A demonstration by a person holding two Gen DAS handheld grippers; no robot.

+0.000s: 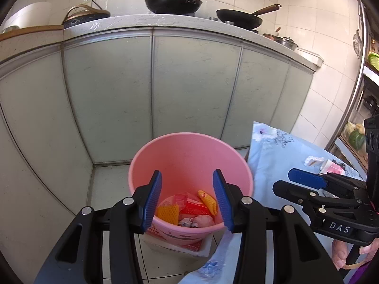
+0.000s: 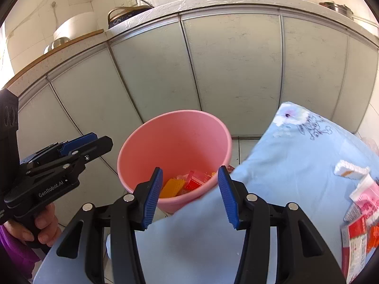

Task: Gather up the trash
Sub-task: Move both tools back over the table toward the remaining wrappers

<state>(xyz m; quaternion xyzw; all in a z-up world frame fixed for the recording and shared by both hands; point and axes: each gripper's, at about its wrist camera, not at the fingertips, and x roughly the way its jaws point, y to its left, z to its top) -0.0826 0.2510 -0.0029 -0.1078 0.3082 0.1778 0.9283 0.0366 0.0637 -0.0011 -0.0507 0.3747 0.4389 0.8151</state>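
Note:
A pink bucket (image 1: pixel 189 156) (image 2: pixel 175 137) stands on the floor in front of the cabinets. Orange mesh (image 1: pixel 167 213), red wrappers (image 1: pixel 194 207) and crumpled tissue lie in its bottom. My left gripper (image 1: pixel 188 201) hangs over the bucket's near rim, open and empty; in the right wrist view the left gripper (image 2: pixel 100 139) is left of the bucket. My right gripper (image 2: pixel 190 196) is open with nothing between its pads, above the corner of the blue cloth beside the bucket. A white foam piece (image 2: pixel 350 169), a pink wrapper (image 2: pixel 364 194) and a red packet (image 2: pixel 357 239) lie on the cloth.
The table under the light blue floral cloth (image 2: pixel 296 151) stands right of the bucket. Grey-green cabinet doors (image 1: pixel 194 82) close off the back, with woks (image 1: pixel 173 2) on the counter above. A flat box (image 1: pixel 175 245) lies under the bucket. A shelf (image 1: pixel 360 127) stands far right.

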